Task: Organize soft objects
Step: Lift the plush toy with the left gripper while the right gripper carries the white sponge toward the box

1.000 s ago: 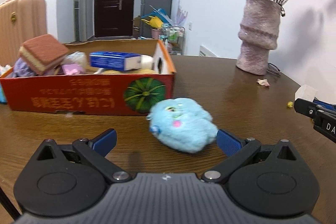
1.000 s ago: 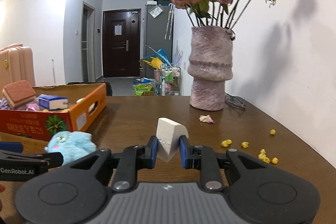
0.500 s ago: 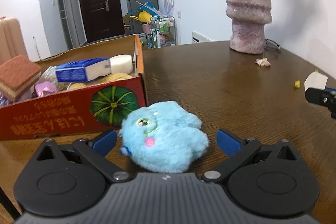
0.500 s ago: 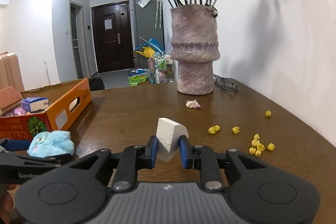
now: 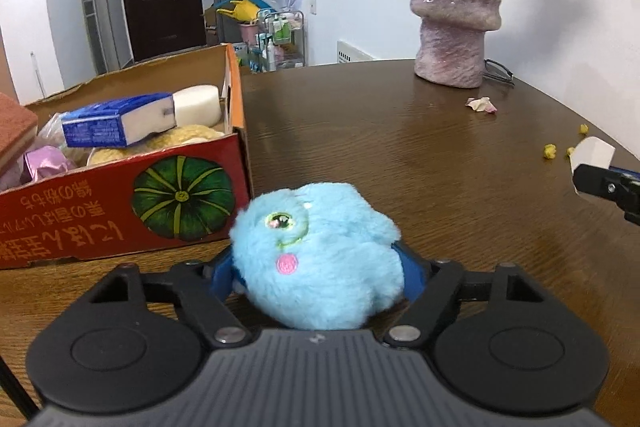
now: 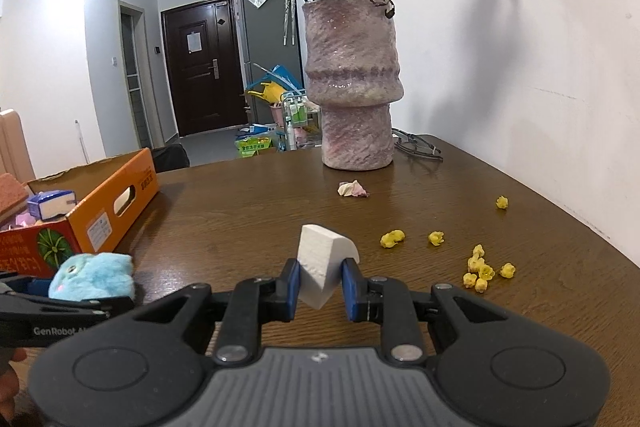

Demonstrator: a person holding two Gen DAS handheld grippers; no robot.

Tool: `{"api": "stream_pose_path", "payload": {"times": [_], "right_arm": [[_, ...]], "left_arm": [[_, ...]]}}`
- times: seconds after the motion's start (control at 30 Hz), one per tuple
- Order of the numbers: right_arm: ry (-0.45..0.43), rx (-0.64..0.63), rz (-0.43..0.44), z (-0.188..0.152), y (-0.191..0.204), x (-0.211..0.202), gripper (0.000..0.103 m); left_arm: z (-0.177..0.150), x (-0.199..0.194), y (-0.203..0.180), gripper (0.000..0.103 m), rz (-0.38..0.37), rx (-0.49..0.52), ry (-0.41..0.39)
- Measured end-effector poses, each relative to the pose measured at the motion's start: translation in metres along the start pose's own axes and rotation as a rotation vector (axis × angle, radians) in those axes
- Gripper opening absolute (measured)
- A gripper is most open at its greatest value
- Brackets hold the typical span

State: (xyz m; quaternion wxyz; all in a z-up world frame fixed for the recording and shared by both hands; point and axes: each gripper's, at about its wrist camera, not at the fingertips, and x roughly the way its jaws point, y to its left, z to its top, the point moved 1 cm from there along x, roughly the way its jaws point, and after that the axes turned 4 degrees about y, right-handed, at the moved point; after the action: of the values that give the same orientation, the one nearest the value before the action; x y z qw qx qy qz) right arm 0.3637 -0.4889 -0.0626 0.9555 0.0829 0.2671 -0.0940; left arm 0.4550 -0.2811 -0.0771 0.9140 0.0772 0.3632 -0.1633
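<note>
My left gripper (image 5: 316,275) is shut on a fluffy blue plush toy (image 5: 316,251), its blue pads pressed into both sides, low over the brown table. The toy also shows in the right wrist view (image 6: 94,275). My right gripper (image 6: 320,287) is shut on a white foam wedge (image 6: 322,267), which also shows in the left wrist view (image 5: 592,153). An open orange cardboard box (image 5: 120,207) with a pumpkin picture stands just left of the plush. It holds a blue and white pack (image 5: 116,121), a white foam block (image 5: 198,105) and other soft items.
A tall pink vase (image 6: 352,87) with dried roses stands at the back of the table near the white wall. A fallen petal (image 6: 352,189) and several small yellow bits (image 6: 480,267) lie on the table to the right.
My left gripper moved forward around the blue plush and closed on it. My right gripper kept hold of the white wedge and shifted slightly.
</note>
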Motion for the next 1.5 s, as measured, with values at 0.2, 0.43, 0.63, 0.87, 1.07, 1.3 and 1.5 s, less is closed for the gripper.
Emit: {"api": "stream_pose_path", "payload": {"times": [0.2,0.43,0.63,0.87,1.07,1.3,1.5], "right_arm": [[-0.007,-0.003,-0.006,0.0,0.001,-0.001,0.022],[-0.044,-0.025,-0.031,-0.001,0.006,-0.006,0.022],[-0.109,-0.044,-0.066,-0.001,0.015,-0.015,0.022],[-0.166,-0.027,-0.062,-0.002,0.041,-0.025,0.022],[-0.21,-0.035,-0.023,-0.008,0.083,-0.035,0.022],[-0.251,-0.049,0.009,-0.009,0.134,-0.035,0.023],[-0.281,-0.043,0.02,0.0,0.166,-0.019,0.023]], "left_arm": [[-0.002,-0.006,-0.004,0.076,0.003,0.018,-0.023],[-0.009,-0.031,-0.003,0.076,0.021,0.037,-0.129],[-0.016,-0.054,-0.005,0.076,0.039,0.049,-0.212],[-0.023,-0.08,0.011,0.076,0.069,0.002,-0.288],[-0.024,-0.099,0.044,0.076,0.114,-0.076,-0.34],[-0.018,-0.105,0.091,0.076,0.17,-0.172,-0.369],[-0.01,-0.104,0.124,0.076,0.229,-0.207,-0.41]]}}
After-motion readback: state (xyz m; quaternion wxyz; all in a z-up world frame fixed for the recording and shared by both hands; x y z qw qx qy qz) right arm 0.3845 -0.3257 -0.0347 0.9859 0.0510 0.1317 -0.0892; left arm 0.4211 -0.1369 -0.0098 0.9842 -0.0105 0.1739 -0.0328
